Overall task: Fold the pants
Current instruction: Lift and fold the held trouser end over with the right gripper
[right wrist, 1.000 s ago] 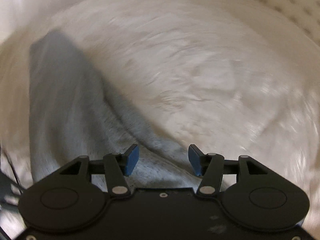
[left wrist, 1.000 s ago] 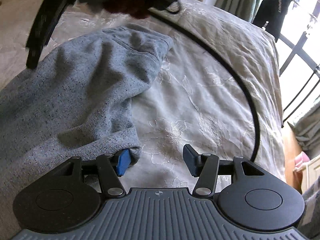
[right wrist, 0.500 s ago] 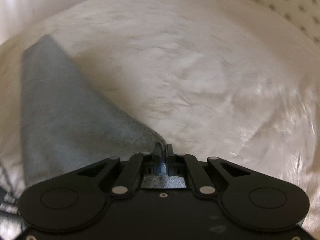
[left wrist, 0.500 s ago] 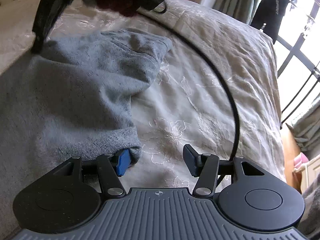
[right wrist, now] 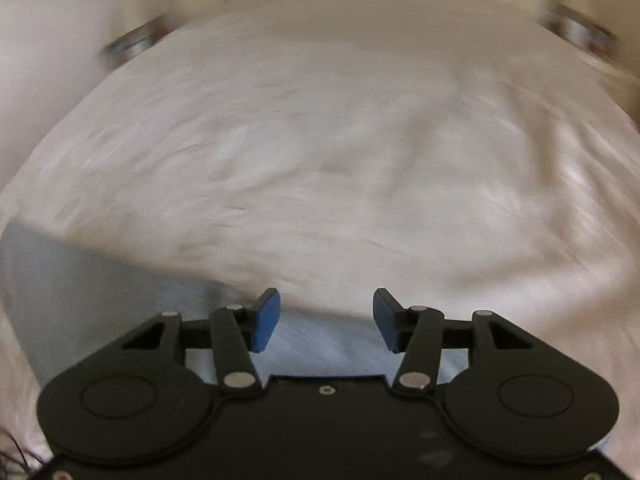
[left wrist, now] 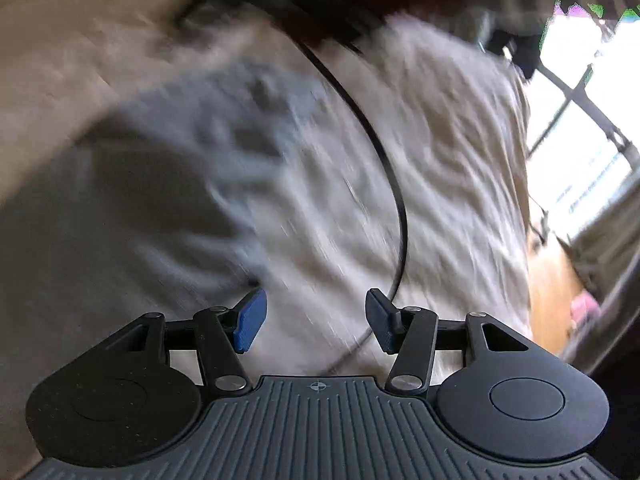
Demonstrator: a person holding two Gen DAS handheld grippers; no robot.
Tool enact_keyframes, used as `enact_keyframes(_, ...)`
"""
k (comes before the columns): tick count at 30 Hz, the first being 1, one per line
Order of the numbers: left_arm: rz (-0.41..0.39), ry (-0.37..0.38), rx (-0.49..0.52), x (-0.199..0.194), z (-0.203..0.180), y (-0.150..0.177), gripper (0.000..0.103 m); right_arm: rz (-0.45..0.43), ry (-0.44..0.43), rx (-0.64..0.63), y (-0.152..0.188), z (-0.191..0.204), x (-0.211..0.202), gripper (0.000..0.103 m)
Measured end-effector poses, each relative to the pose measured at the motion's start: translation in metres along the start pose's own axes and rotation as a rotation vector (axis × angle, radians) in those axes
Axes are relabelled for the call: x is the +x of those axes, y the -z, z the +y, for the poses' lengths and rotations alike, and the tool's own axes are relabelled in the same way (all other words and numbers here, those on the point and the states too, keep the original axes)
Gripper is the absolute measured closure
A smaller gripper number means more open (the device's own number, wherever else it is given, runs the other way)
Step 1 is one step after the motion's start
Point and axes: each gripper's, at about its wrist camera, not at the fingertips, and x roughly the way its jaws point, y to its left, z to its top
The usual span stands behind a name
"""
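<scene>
Your left claw (left wrist: 316, 320) stands wide, nothing between its blue pads (left wrist: 251, 320); the grey pants (left wrist: 160, 200) lie blurred just left of it on the pale bedspread (left wrist: 440, 160), a black cable (left wrist: 384, 160) curving past. Your right claw (right wrist: 326, 320) is wide too, pants (right wrist: 100, 292) beneath and left.

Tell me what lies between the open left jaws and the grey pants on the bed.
Nothing visible. The left gripper is open, and the grey pants lie just beyond its left pad on the bedspread. A black cable curves over the bedspread to the right, off the pants. The view is blurred.
</scene>
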Motion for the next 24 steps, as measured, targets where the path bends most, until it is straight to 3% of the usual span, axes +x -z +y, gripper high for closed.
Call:
enact_keyframes(3,-0.053,-0.056,-0.042,0.002,0.015,-0.018,0.050,0.017,0.099,0.104,0.028,-0.041,-0.022,0.047)
enact_keyframes(6,-0.048,-0.116,-0.073,0.027,0.028,-0.028,0.050,0.055,0.136,0.221,0.052,-0.074,-0.030,0.047)
enact_keyframes(10,0.053,-0.110,-0.161,0.063,0.036,-0.025,0.050,0.072,0.152,0.289,0.069,-0.091,-0.028,0.044)
enact_keyframes(12,0.129,-0.105,-0.143,0.075,0.030,-0.011,0.050,0.084,0.151,0.303,0.067,-0.091,-0.013,0.038)
enact_keyframes(14,0.121,-0.117,-0.106,0.074,0.021,0.000,0.049,0.097,0.149,0.303,0.065,-0.096,-0.003,0.039)
enact_keyframes(15,0.119,-0.118,-0.108,0.073,0.018,0.004,0.049,0.102,0.139,0.304,0.062,-0.097,0.005,0.042)
enact_keyframes(16,0.121,-0.114,-0.122,0.072,0.019,0.007,0.048,0.108,0.114,0.305,0.059,-0.097,0.011,0.077)
enact_keyframes(17,0.121,-0.110,-0.139,0.070,0.020,0.008,0.048,0.113,0.081,0.301,0.057,-0.099,0.017,0.099)
enact_keyframes(20,0.125,-0.104,-0.171,0.069,0.019,0.011,0.048,0.078,0.064,0.194,0.039,-0.082,0.011,0.100)
enact_keyframes(22,0.136,-0.103,-0.161,0.069,0.017,0.013,0.048,0.019,0.114,0.131,0.023,-0.074,0.006,0.101)
enact_keyframes(24,0.149,-0.098,-0.152,0.070,0.013,0.015,0.048,0.018,0.164,0.132,0.014,-0.080,0.015,0.101)
